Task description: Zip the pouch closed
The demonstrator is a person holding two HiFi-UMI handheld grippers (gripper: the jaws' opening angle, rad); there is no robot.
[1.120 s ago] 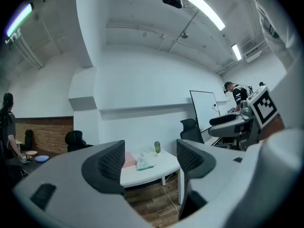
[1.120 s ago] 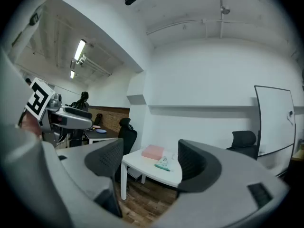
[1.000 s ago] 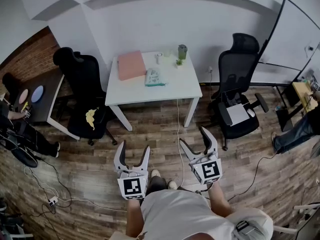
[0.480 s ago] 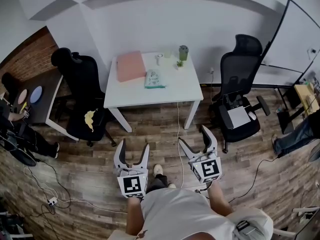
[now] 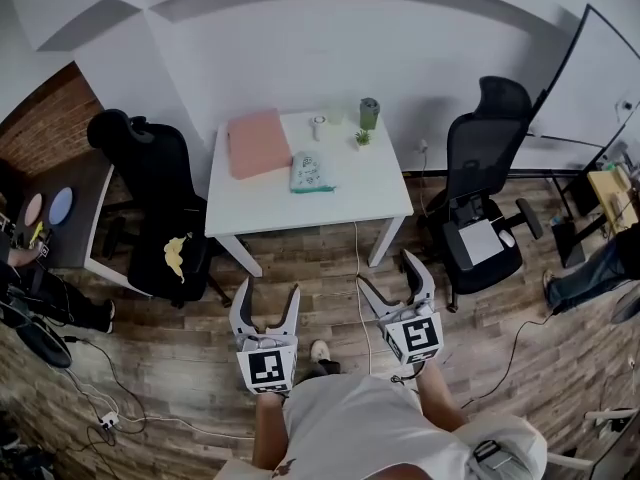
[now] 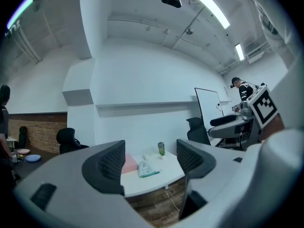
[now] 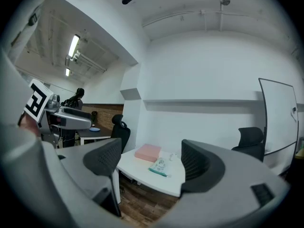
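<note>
Compared with a second ago, the white table [image 5: 370, 193] sits a touch lower and more to the right in the head view, and the black chair on the left [image 5: 150, 168] has slid further left in frame. The right gripper [image 5: 388, 273] has also just been opening its jaws, with nothing between them.

Head view: both claws are held out in front of the person, over the wood floor and well short of the table. The left gripper [image 5: 268, 293] is spread wide and has hold of nothing, and the same goes for the right one. The pouch [image 5: 308, 172] lies flat near the middle of the tabletop, just beside a pink box [image 5: 258, 142]. A green cup [image 5: 370, 113] and a tiny plant [image 5: 361, 138] stand near the back edge. A second black chair [image 5: 490, 148] is off to the right of the table.

Left gripper view: the jaws stand far apart with only air between the pads. The pouch [image 6: 146, 167] shows through the gap, far off on the table, with the pink box [image 6: 129, 163] to its left and the green cup [image 6: 161, 148] behind it. It's too small to tell whether the zip is open.

Right gripper view: same deal, with the jaws at full spread and nothing gripped. The pouch [image 7: 160, 166] shows between them in the distance, lying on the table next to the pink box [image 7: 148, 152].
</note>
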